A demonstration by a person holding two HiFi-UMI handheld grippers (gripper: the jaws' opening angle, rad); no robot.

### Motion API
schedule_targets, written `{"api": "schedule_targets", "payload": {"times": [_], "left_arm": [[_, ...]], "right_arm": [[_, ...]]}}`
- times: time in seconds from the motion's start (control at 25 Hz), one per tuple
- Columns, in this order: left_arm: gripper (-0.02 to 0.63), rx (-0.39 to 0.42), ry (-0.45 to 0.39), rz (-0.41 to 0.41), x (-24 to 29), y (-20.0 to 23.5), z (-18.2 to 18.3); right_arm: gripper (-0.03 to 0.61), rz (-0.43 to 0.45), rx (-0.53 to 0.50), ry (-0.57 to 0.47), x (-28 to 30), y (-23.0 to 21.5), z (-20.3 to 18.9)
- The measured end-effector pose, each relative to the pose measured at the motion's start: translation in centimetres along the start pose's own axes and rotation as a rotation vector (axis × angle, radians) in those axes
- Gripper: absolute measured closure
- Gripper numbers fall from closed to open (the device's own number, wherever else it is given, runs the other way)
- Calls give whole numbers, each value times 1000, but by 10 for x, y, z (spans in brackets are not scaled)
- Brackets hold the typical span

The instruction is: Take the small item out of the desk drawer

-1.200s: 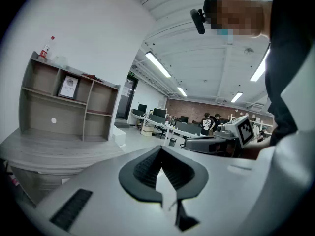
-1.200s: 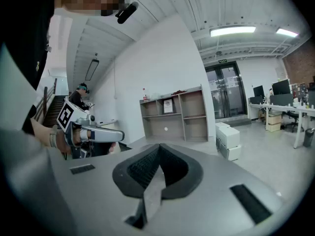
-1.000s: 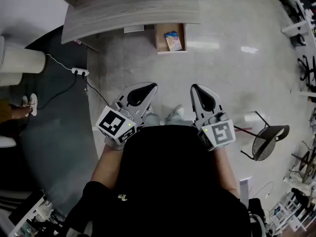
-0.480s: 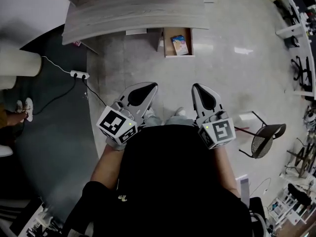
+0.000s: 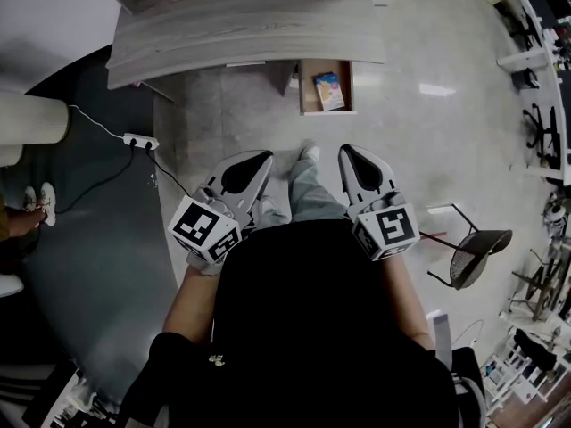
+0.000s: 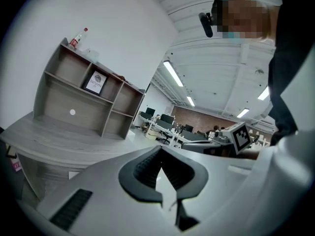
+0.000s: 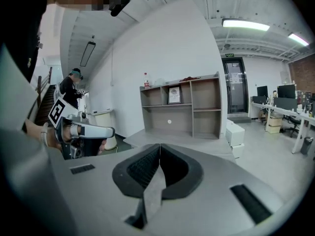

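Two grippers, both with fingers closed on nothing: the left gripper and right gripper are held well short of the desk. The drawer already hangs open under the desk's front edge, with a small colourful item lying inside. Looks like the approach step. Next I'd guess walk up, open one gripper and reach in. Compared with a second ago, one leg has swung forward and the desk is nearer

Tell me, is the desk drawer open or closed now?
Open. In the head view the drawer juts out from under the front edge of the desk, and the small colourful item lies visible inside it.
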State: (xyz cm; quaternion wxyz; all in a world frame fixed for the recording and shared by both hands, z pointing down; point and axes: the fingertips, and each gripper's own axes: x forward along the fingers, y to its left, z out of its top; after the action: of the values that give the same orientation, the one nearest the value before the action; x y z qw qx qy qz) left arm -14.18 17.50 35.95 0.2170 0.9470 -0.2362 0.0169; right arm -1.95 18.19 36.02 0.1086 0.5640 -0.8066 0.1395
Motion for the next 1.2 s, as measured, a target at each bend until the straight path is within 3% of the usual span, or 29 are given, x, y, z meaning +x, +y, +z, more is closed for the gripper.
{"api": "schedule_targets", "payload": {"times": [0.6, 0.76, 1.2], "left_arm": [[604, 8, 54, 143, 146, 75, 51], [604, -1, 76, 175, 168, 88, 55], [604, 22, 166, 170, 180, 135, 58]], "right_arm": [[581, 130, 12, 82, 126, -147, 17], [578, 142, 24, 150, 154, -171, -2], [452, 78, 95, 374, 214, -203, -87]]}}
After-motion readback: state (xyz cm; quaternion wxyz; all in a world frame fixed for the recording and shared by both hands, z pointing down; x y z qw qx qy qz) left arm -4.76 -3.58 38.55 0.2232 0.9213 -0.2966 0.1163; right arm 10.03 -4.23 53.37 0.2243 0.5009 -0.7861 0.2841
